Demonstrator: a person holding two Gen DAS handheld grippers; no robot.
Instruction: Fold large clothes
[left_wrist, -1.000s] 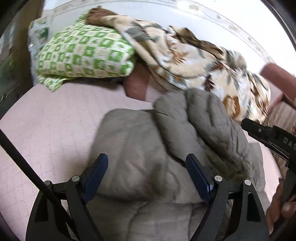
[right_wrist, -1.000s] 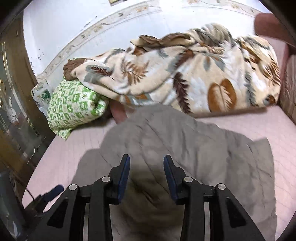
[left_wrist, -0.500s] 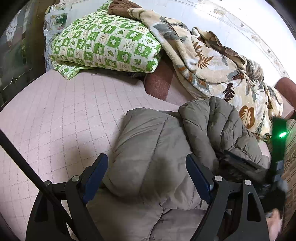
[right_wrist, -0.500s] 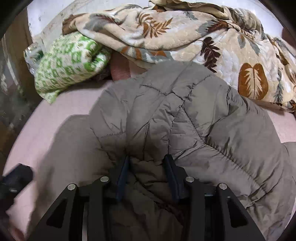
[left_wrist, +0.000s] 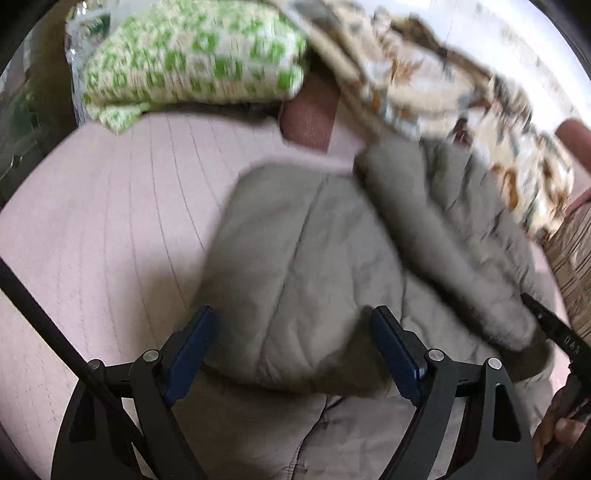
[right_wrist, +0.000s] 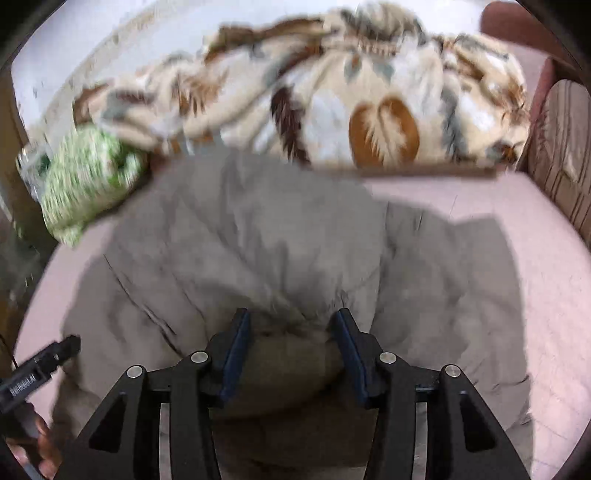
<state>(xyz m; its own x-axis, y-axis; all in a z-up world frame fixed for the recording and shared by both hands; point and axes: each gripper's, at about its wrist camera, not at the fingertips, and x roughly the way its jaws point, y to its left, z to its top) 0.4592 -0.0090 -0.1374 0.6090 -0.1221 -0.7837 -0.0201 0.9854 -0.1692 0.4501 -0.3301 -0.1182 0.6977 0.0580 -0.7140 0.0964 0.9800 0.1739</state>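
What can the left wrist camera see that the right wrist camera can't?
Only the left wrist view shows the left gripper with its jaws wide open over the grey puffy jacket. Only the right wrist view shows the right gripper, which has just been opening, with a bunch of jacket between its pads, and the striped cushion. Both show the jacket, pink bed cover, green checked pillow and leaf blanket.

Both hand-held grippers share one build. The left gripper (left_wrist: 293, 332) has black angular plastic arms, dark blue finger pads (left_wrist: 395, 350) and round silver screws at the joints. The right gripper (right_wrist: 291, 336) matches, its blue pads (right_wrist: 349, 350) on black triangular cut-out frames; white lettering marks each tool's black side.
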